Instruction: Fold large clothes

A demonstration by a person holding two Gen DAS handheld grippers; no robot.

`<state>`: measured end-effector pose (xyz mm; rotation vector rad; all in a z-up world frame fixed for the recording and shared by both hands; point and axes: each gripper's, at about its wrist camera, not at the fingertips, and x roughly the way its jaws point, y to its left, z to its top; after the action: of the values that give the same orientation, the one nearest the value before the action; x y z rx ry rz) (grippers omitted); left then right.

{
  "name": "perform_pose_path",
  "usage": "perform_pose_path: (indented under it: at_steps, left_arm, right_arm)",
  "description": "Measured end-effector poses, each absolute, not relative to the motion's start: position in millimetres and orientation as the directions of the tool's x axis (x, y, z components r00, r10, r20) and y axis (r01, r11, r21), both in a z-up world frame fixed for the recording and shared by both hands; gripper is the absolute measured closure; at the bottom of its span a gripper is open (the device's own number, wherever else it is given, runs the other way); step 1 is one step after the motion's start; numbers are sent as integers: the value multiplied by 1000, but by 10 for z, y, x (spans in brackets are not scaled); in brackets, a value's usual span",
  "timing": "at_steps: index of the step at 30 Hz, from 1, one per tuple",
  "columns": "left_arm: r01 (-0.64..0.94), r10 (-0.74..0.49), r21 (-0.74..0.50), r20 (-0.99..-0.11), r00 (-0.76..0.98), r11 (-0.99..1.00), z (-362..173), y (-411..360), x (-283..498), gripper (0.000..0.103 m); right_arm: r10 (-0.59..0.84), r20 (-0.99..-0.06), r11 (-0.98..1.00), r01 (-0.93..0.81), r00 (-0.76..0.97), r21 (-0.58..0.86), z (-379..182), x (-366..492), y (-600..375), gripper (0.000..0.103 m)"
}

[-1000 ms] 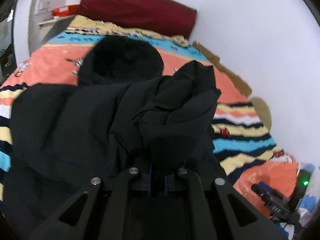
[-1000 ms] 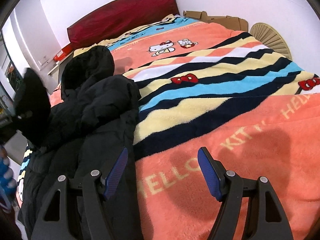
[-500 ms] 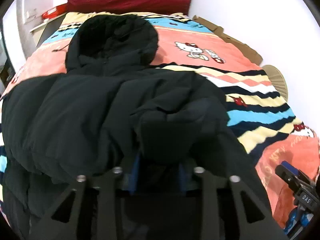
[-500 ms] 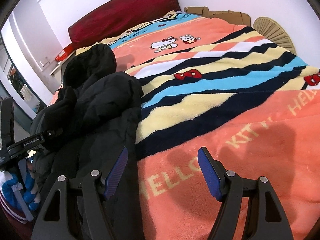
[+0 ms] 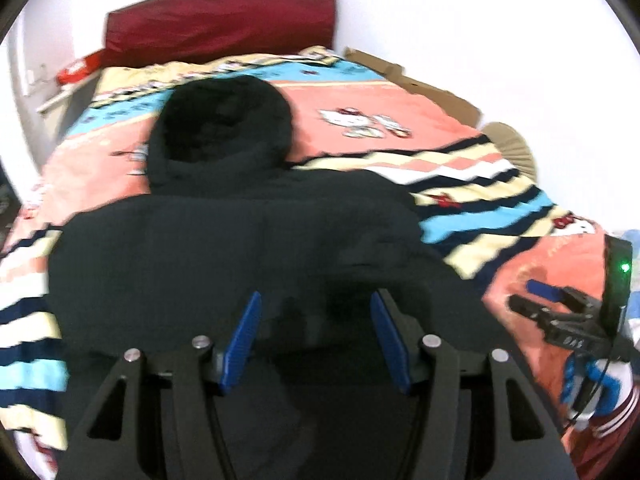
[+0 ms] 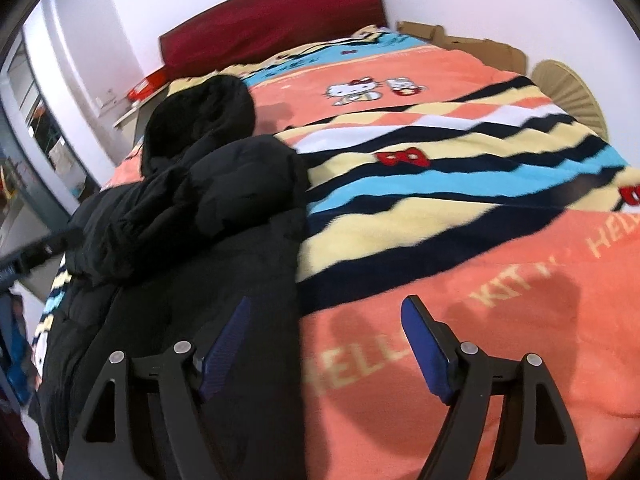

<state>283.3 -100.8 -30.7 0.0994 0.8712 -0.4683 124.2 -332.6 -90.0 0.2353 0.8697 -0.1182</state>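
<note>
A black hooded puffer jacket (image 5: 240, 240) lies on the bed, hood (image 5: 220, 120) toward the headboard, one sleeve folded across its body. It also shows in the right wrist view (image 6: 208, 216) on the left side of the bed. My left gripper (image 5: 316, 300) is open and empty just above the jacket's lower part. My right gripper (image 6: 326, 304) is open and empty, low over the jacket's right edge and the blanket. The right gripper also shows in the left wrist view (image 5: 560, 312) at the far right.
A striped orange Hello Kitty blanket (image 6: 460, 184) covers the bed. A dark red headboard (image 5: 220, 20) stands at the back. Cardboard (image 6: 472, 44) and a woven fan (image 6: 572, 92) lie along the right wall. A shelf with a red box (image 5: 76, 72) stands at the left.
My left gripper has laid the sleeve down across the jacket, opened and let it go. The right gripper has stayed open and hardly moved.
</note>
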Motion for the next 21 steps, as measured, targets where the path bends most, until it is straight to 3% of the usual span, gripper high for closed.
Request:
perform_pose_path:
  at_steps: [11, 16, 21]
  left_arm:
    - [165, -85, 34, -747, 660, 986, 95, 960, 3196, 48]
    - [134, -112, -30, -743, 660, 991, 5, 1111, 3500, 48]
    - [155, -147, -61, -754, 641, 986, -419, 788, 3896, 48]
  right_arm:
    - [52, -747, 998, -19, 663, 53, -418, 2024, -2123, 26]
    - [59, -732, 998, -62, 679, 23, -326, 2449, -1693, 26]
    - [52, -752, 996, -93, 657, -12, -522, 2807, -1471, 26]
